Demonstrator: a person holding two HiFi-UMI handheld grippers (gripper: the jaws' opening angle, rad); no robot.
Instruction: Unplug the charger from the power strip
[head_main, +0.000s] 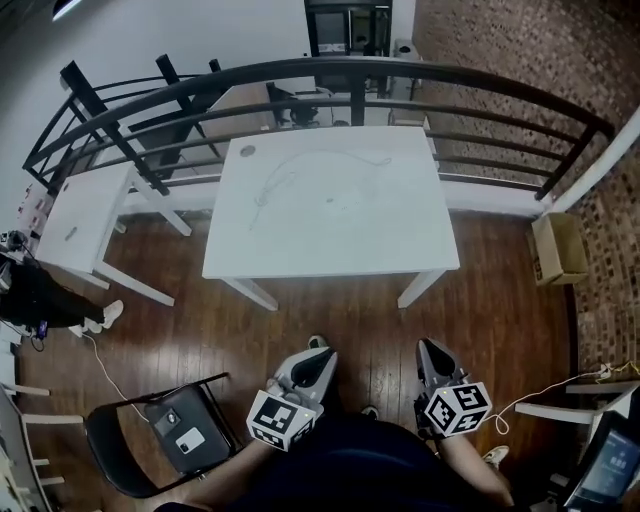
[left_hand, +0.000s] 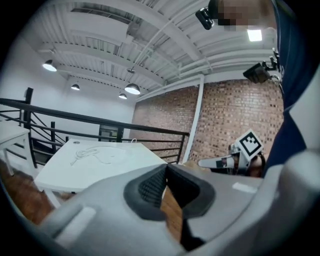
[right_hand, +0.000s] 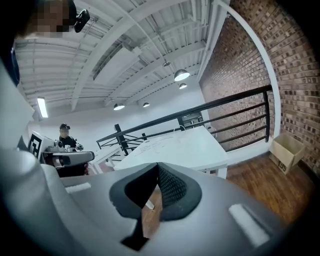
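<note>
A white table (head_main: 330, 235) stands in front of me, well beyond both grippers. A thin white cable (head_main: 275, 183) lies looped on its far left part. Faint white shapes lie near the cable's right end; I cannot tell a charger from a power strip there. My left gripper (head_main: 322, 358) and right gripper (head_main: 428, 348) hover low over the wooden floor, short of the table, both shut and empty. In the left gripper view the jaws (left_hand: 166, 168) meet, with the table (left_hand: 100, 167) and cable (left_hand: 82, 156) ahead. The right gripper view shows its jaws (right_hand: 158, 166) closed, pointing toward the table (right_hand: 180, 147).
A black railing (head_main: 350, 75) runs behind the table. A smaller white table (head_main: 80, 215) stands at left, a black chair with a bag (head_main: 170, 430) at lower left, a cardboard box (head_main: 560, 250) at right. Another person (right_hand: 65, 136) stands far left.
</note>
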